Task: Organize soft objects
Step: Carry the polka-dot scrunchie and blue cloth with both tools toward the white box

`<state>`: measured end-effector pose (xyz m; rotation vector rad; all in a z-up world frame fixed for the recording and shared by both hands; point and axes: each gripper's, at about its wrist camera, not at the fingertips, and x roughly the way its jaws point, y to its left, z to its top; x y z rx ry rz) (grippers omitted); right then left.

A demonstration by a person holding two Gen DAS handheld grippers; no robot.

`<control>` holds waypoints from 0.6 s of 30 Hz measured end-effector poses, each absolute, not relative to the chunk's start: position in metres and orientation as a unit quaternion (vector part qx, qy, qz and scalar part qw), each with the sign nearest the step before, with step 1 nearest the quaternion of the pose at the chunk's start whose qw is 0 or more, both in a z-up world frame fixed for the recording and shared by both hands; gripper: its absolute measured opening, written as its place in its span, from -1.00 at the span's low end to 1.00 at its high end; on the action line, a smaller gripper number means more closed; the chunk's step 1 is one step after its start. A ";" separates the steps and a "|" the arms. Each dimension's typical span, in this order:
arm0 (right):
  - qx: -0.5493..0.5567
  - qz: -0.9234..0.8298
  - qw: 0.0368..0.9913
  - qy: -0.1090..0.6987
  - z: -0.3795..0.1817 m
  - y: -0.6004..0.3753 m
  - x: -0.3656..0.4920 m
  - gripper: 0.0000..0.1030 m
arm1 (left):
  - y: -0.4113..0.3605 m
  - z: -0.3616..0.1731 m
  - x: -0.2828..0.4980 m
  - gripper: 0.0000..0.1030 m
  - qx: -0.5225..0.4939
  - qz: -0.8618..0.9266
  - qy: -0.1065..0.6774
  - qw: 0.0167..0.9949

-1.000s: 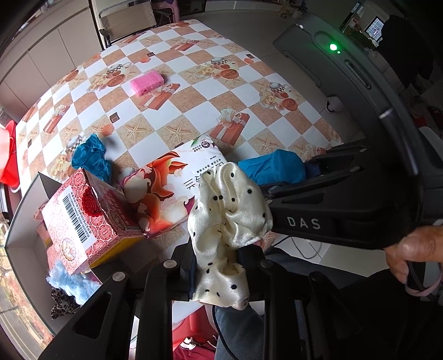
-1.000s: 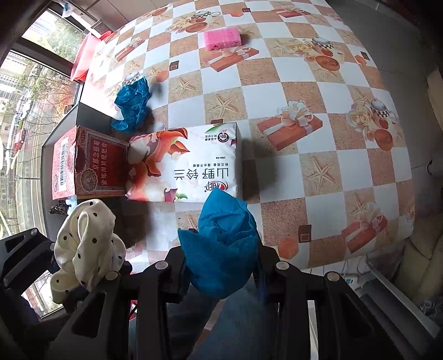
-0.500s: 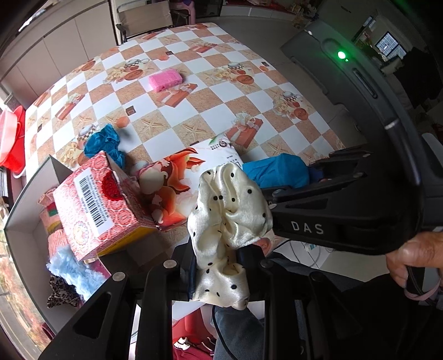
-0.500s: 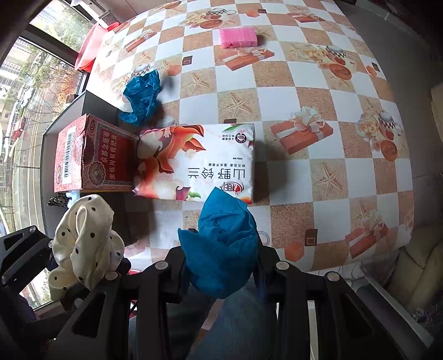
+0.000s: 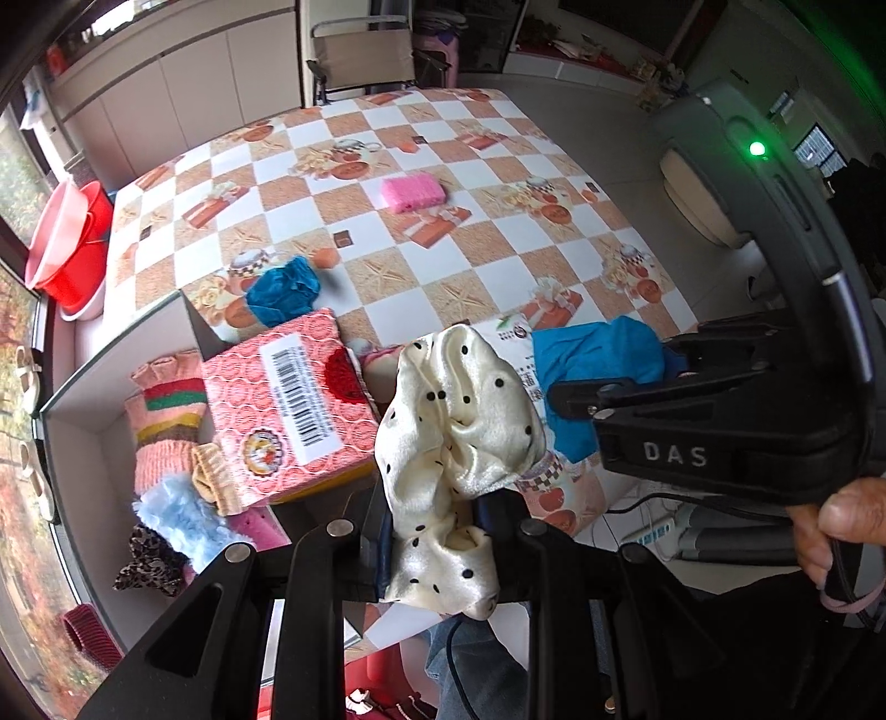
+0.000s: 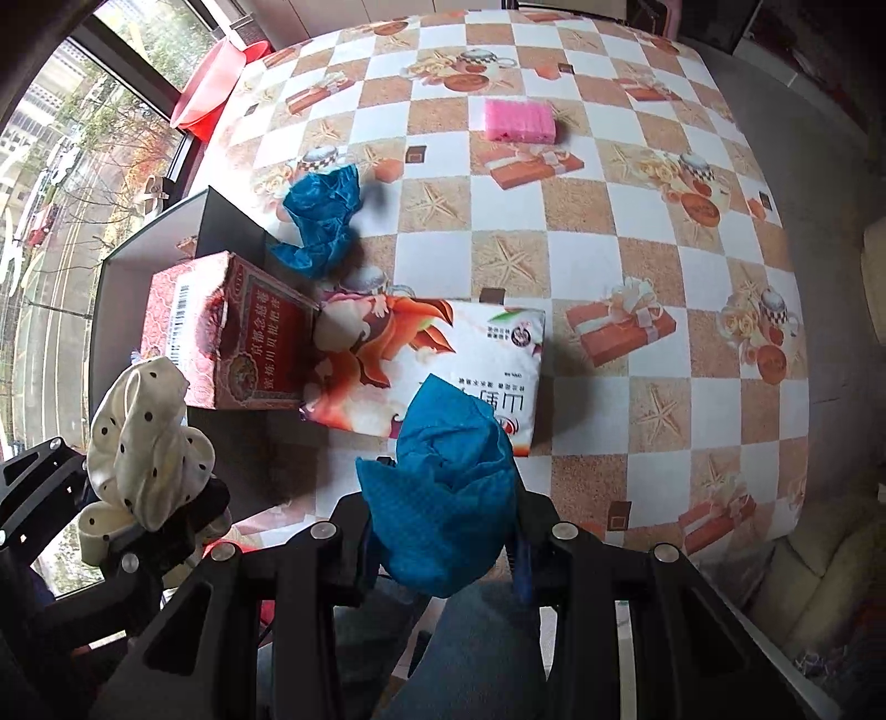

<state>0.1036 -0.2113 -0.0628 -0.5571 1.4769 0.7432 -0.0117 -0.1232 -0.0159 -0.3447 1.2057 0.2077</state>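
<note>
My left gripper (image 5: 437,531) is shut on a cream polka-dot scrunchie (image 5: 459,421), held above the table's near edge; it also shows in the right wrist view (image 6: 144,443). My right gripper (image 6: 443,531) is shut on a blue cloth (image 6: 443,498), which also shows in the left wrist view (image 5: 598,360). A grey box (image 5: 72,399) at the left holds a striped knit piece (image 5: 163,421), a light-blue fluffy item (image 5: 177,520) and a leopard scrunchie (image 5: 147,565). A crumpled blue cloth (image 6: 321,216) and a pink sponge (image 6: 518,119) lie on the table.
A red patterned carton (image 5: 293,410) leans on the box edge. A printed tissue pack (image 6: 432,360) lies beside it on the checkered tablecloth (image 6: 664,277). Red basins (image 5: 66,243) stand beyond the table's left end. A chair (image 5: 360,50) stands at the far end.
Both grippers have pulled back and risen with their cloths still held. The left view now takes in more of the grey box and its contents.
</note>
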 end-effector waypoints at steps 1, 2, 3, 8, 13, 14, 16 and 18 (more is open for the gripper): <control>-0.247 0.328 0.645 0.645 -0.060 -0.209 0.103 -0.28 | -0.120 -0.014 -0.014 -0.50 -0.161 0.103 0.560 0.806; -0.248 0.331 0.647 0.641 -0.057 -0.206 0.102 -0.28 | -0.117 -0.013 -0.016 -0.50 -0.164 0.109 0.556 0.807; -0.248 0.333 0.648 0.638 -0.055 -0.204 0.102 -0.28 | -0.113 -0.011 -0.018 -0.50 -0.169 0.113 0.553 0.808; -0.247 0.346 0.657 0.622 -0.038 -0.192 0.100 -0.28 | -0.092 -0.005 -0.029 -0.50 -0.192 0.143 0.536 0.810; -0.251 0.364 0.659 0.609 -0.026 -0.178 0.094 -0.28 | -0.072 0.000 -0.045 -0.50 -0.214 0.168 0.521 0.809; -0.252 0.368 0.658 0.606 -0.023 -0.174 0.092 -0.28 | -0.068 0.000 -0.048 -0.50 -0.217 0.173 0.519 0.808; -0.256 0.375 0.657 0.602 -0.020 -0.169 0.088 -0.28 | -0.062 -0.001 -0.055 -0.50 -0.224 0.183 0.516 0.806; -0.260 0.383 0.654 0.598 -0.017 -0.162 0.084 -0.28 | -0.057 -0.003 -0.061 -0.50 -0.230 0.191 0.516 0.802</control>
